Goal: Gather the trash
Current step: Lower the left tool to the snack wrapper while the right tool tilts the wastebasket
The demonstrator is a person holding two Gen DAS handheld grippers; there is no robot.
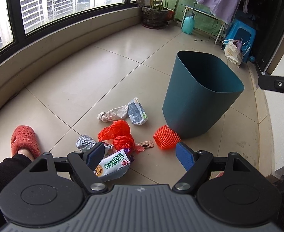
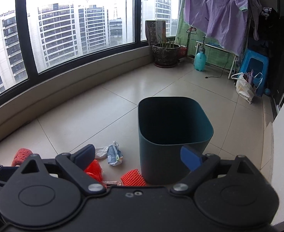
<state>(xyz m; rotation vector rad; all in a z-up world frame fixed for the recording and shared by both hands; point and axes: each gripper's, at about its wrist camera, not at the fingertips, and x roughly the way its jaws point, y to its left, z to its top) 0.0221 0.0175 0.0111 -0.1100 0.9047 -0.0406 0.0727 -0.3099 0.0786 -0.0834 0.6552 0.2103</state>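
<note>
Left wrist view: the left gripper point(image 1: 140, 152) is spread wide over the snack wrapper point(image 1: 113, 164), nothing clamped. Right gripper point(image 2: 138, 154) is likewise held open and empty. The teal bin point(image 1: 199, 96) could be tipped if its wall is clipped.

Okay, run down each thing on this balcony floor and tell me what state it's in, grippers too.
Bin: upright, no lid.
Snack wrapper: on floor, between open left gripper's fingers.
Red plastic bag: crumpled, on floor.
Orange foam net: against bin's base.
Left gripper: open.
Right gripper: open, nothing held.
</note>
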